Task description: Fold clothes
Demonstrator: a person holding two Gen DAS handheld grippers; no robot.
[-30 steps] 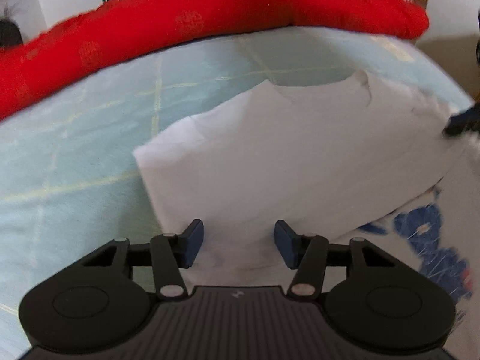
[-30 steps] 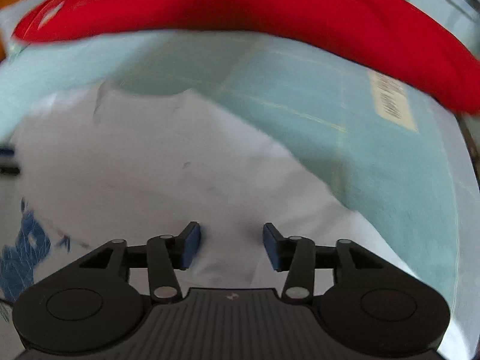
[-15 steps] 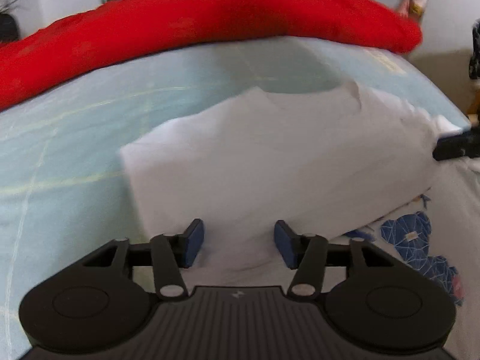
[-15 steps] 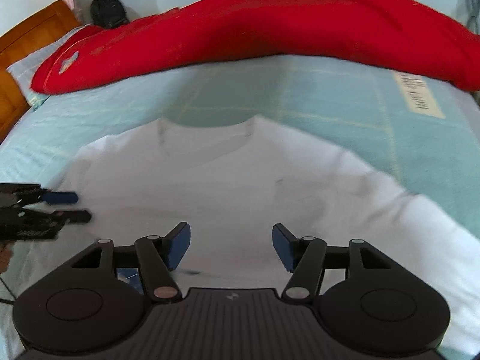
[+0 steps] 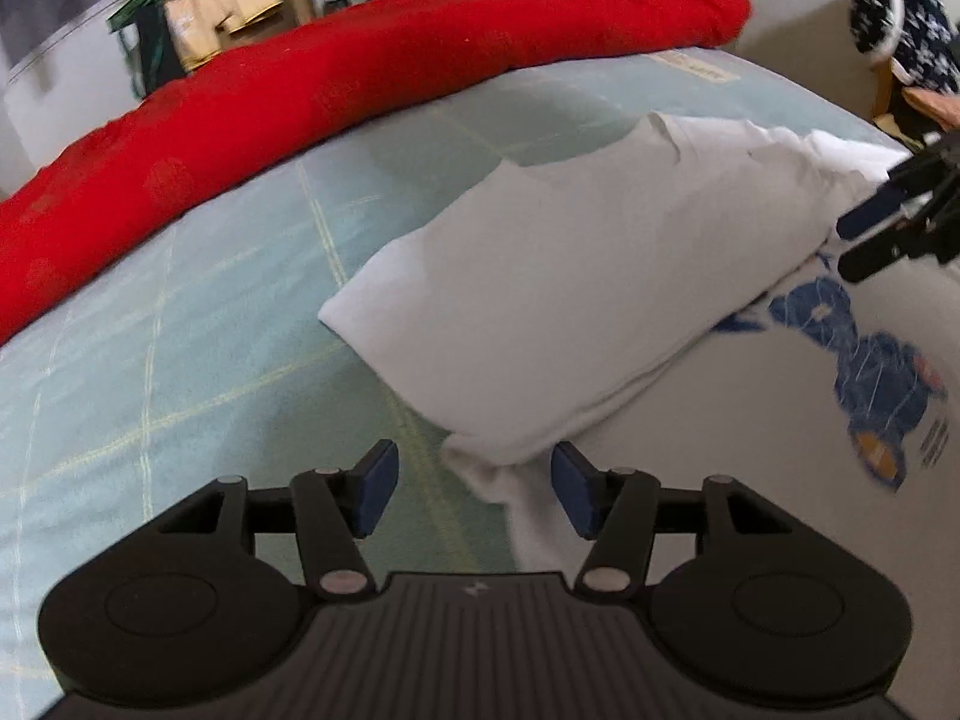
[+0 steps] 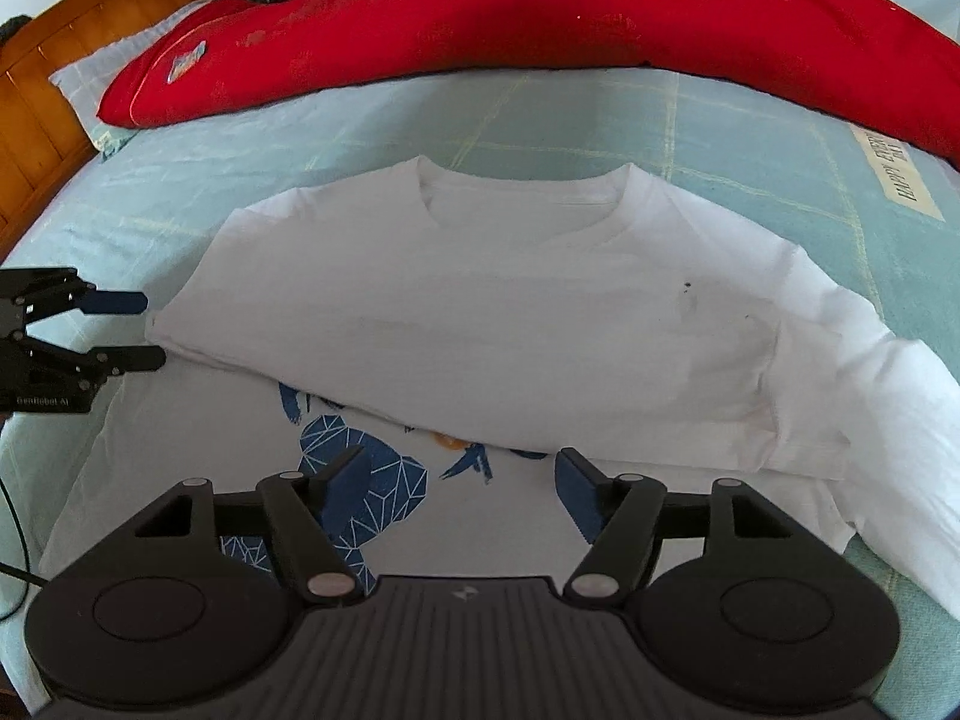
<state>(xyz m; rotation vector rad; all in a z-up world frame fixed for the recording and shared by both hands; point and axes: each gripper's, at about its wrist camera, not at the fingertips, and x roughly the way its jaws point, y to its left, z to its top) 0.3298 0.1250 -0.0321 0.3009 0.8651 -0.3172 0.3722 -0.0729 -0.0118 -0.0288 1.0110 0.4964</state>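
White T-shirt lying on the bed, collar half folded down over the blue print, presumably halving its length. Right tongs have just been opening and stand wide, empty; left tongs half open, straddling a fold corner ungripped. Red quilt behind. Bed label reads "HAPPY EVERY…"; left tongs body seems marked "GenRobot.AI".
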